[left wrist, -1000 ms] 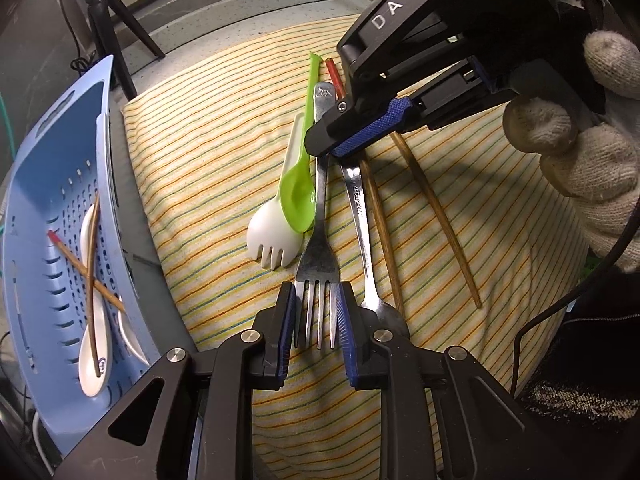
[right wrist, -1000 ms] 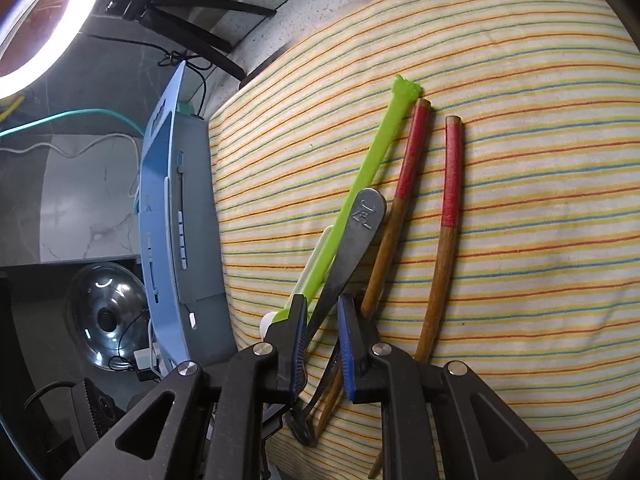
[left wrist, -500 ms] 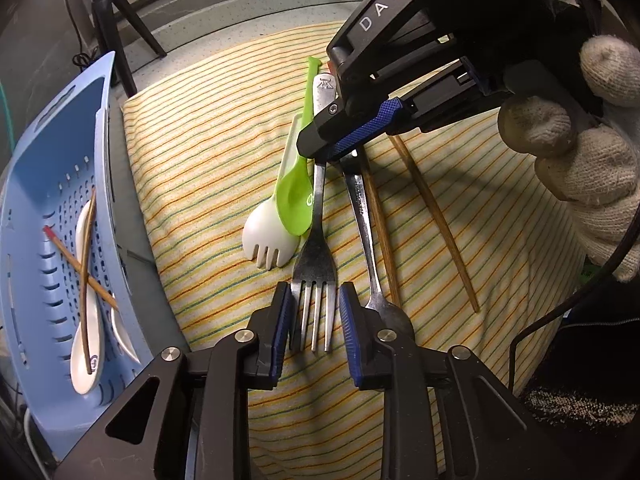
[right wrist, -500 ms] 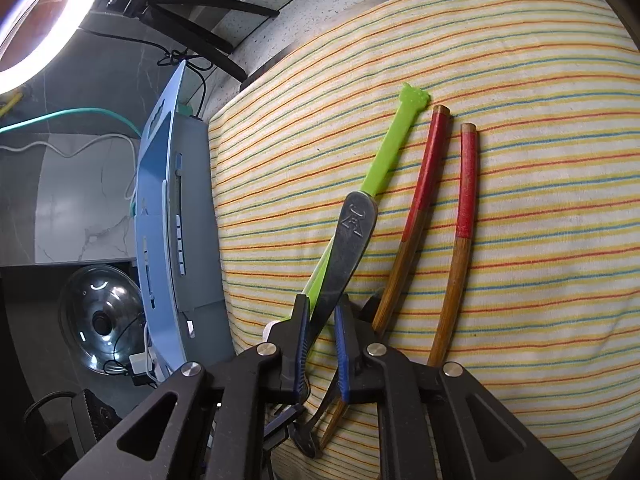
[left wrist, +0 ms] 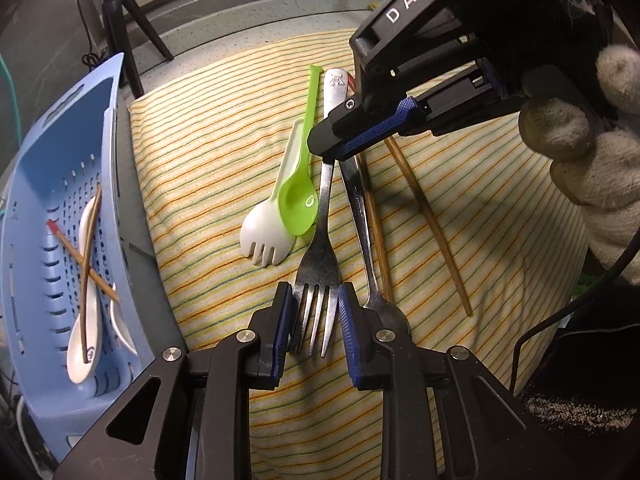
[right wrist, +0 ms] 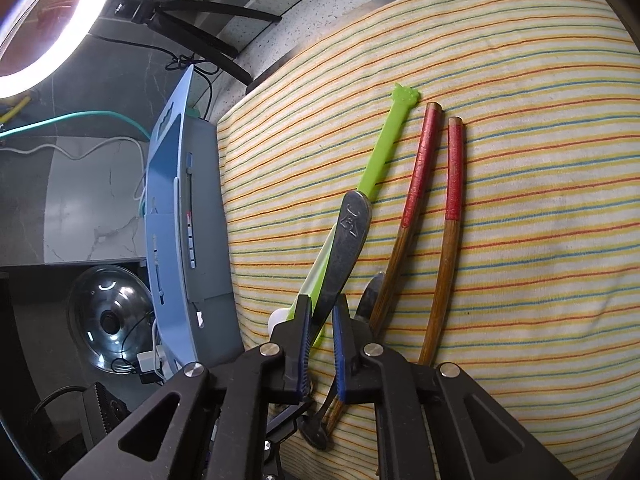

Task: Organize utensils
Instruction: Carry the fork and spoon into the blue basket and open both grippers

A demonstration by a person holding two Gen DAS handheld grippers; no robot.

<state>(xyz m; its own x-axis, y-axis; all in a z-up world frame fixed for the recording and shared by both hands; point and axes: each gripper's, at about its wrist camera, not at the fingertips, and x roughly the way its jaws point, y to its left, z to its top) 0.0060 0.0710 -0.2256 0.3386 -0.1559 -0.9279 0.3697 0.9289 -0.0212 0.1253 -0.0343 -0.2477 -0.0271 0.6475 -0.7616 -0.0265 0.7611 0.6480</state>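
Observation:
A metal fork (left wrist: 320, 240) lies on the striped cloth (left wrist: 208, 160). My left gripper (left wrist: 316, 312) has its blue pads on both sides of the tines, and its jaws are closing. My right gripper (left wrist: 332, 148), held by a gloved hand (left wrist: 580, 152), pinches the fork's handle (right wrist: 348, 232) between its pads while still closing. The handle's end tilts up off the cloth in the right wrist view, where the gripper (right wrist: 322, 320) shows at the bottom. A green spoon (left wrist: 298, 200) and a white spork (left wrist: 264, 232) lie just left of the fork.
A second metal utensil (left wrist: 360, 216) and two red-tipped chopsticks (right wrist: 452, 184) lie right of the fork. The blue perforated basket (left wrist: 116, 120) at the left holds white spoons (left wrist: 84, 332) and crossed chopsticks. A tripod (left wrist: 120, 28) stands behind it, and a glass lid (right wrist: 108, 316) lies below it.
The right gripper's pads have narrowed onto the fork handle, and the handle's end has lifted and swung away from the green spoon's tip. The left gripper has stayed at the tines.

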